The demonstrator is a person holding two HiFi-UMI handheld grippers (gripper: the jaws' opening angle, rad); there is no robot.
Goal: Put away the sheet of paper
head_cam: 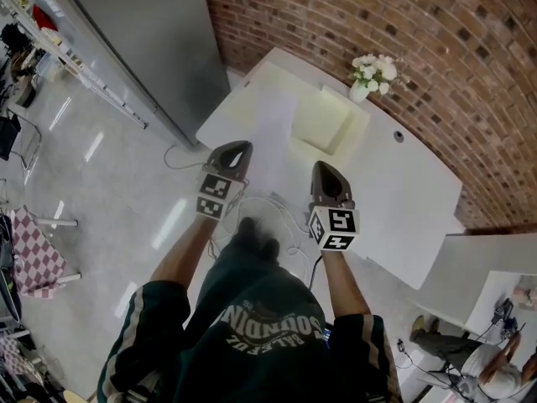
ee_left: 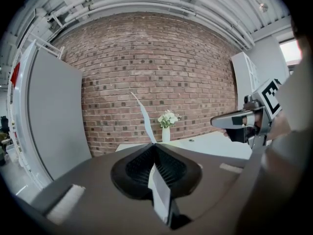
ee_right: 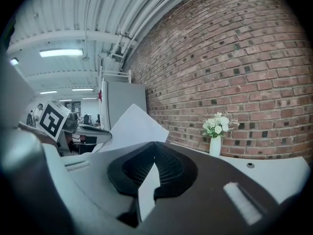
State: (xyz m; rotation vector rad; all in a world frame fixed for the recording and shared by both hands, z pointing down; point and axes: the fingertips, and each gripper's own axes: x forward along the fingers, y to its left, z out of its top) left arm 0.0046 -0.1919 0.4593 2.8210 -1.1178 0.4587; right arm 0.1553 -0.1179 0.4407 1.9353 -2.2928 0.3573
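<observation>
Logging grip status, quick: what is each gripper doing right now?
Left gripper: closed on the sheet of paper.
Right gripper: closed on the same sheet of paper.

Bright, even light; fisheye edges (foreground soft).

The white sheet of paper (head_cam: 273, 137) is plain. The white bench (head_cam: 403, 200) carries a square tray (head_cam: 323, 120) that appears pale cream, though glare makes the tone uncertain. The small ceramic vase (head_cam: 359, 92) is white, as are its flowers (head_cam: 375, 68). The brick wall (head_cam: 403, 23) shows red-brown bricks in a pale mortar grid. The left gripper (head_cam: 242, 148) and right gripper (head_cam: 324, 166) have dark grey-brown shells. Their fingers (ee_left: 137, 168) are lined black with fine ribbing. Each marker cube (head_cam: 334, 227) bears black squares on white. The glossy floor (head_cam: 109, 208) is pale grey. A cloth (head_cam: 33, 254) is checked red and white.
</observation>
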